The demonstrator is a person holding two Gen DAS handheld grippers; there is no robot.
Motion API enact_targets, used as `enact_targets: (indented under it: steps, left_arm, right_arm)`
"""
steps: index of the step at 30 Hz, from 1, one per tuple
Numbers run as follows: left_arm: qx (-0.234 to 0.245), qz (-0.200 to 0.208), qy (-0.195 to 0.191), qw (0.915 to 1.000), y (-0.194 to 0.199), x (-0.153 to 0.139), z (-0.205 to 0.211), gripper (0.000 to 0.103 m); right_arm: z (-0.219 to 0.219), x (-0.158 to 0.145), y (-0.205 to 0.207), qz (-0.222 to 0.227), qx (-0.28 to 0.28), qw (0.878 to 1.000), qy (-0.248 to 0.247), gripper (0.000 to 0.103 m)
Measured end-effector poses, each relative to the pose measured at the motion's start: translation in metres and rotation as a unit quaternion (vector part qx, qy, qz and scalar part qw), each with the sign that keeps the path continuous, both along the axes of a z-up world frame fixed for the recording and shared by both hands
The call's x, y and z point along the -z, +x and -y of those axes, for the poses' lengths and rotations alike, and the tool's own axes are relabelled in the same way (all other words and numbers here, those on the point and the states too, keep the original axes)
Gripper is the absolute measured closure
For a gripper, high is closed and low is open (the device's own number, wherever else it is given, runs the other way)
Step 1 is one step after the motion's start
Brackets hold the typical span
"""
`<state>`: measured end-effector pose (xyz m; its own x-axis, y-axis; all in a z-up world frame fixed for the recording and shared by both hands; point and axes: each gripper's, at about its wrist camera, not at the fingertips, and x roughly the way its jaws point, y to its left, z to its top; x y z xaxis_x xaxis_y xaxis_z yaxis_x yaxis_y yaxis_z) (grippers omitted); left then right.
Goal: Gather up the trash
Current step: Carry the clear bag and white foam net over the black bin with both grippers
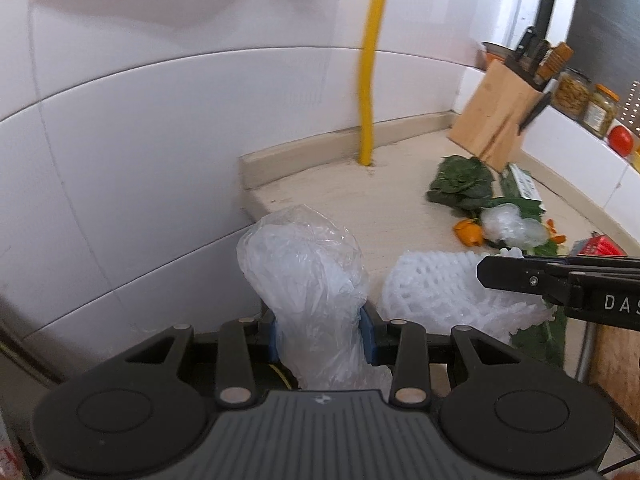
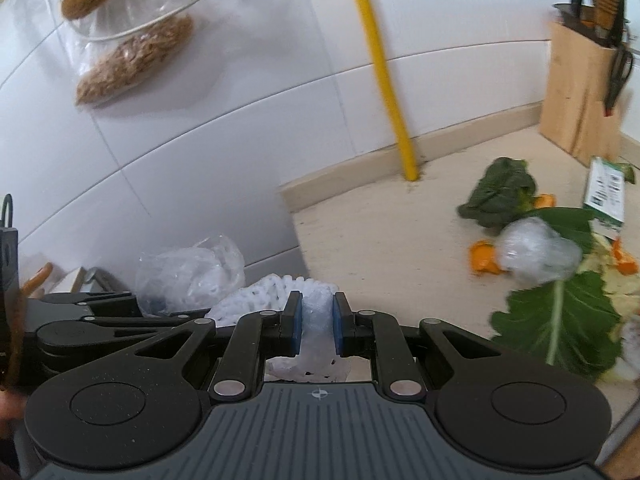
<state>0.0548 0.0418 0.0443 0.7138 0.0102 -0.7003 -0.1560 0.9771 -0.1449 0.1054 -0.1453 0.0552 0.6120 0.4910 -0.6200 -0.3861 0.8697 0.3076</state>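
My left gripper (image 1: 322, 334) is shut on a crumpled clear plastic bag (image 1: 304, 268) that bulges up between its blue pads, past the left end of the beige counter (image 1: 360, 196). My right gripper (image 2: 316, 326) is shut on a white foam fruit net (image 2: 280, 292); in the left wrist view the same foam net (image 1: 436, 288) hangs from the right gripper's black fingers (image 1: 520, 274). In the right wrist view the plastic bag (image 2: 192, 272) and left gripper (image 2: 104, 316) sit at the lower left. More trash lies on the counter: a plastic wad (image 2: 536, 252), orange peels (image 2: 484, 258) and green leaves (image 2: 560, 316).
A yellow pipe (image 1: 370, 68) rises from the counter against the white tiled wall. A wooden knife block (image 1: 496, 112), jars (image 1: 576, 92) and a tomato (image 1: 621, 139) stand at the far right. A green-and-white carton (image 2: 606, 196) lies by the leaves. Bagged food (image 2: 132, 60) hangs at the upper left.
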Motion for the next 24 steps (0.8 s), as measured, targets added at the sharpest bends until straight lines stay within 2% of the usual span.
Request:
enact_targets:
  steps: [13,24]
  left_arm:
    - [-0.056,-0.019,-0.004,0.9983,-0.017,0.014,-0.042,0.07]
    - [-0.088,-0.047,-0.007,0.9949,-0.02,0.03,-0.069,0.07]
  right_arm:
    - [-0.051,0.014,0.012,-0.023,-0.054,0.998,-0.012,0.083]
    - [-0.091,0.037,0.027,-0.053,-0.089,0.994,-0.026,0.083]
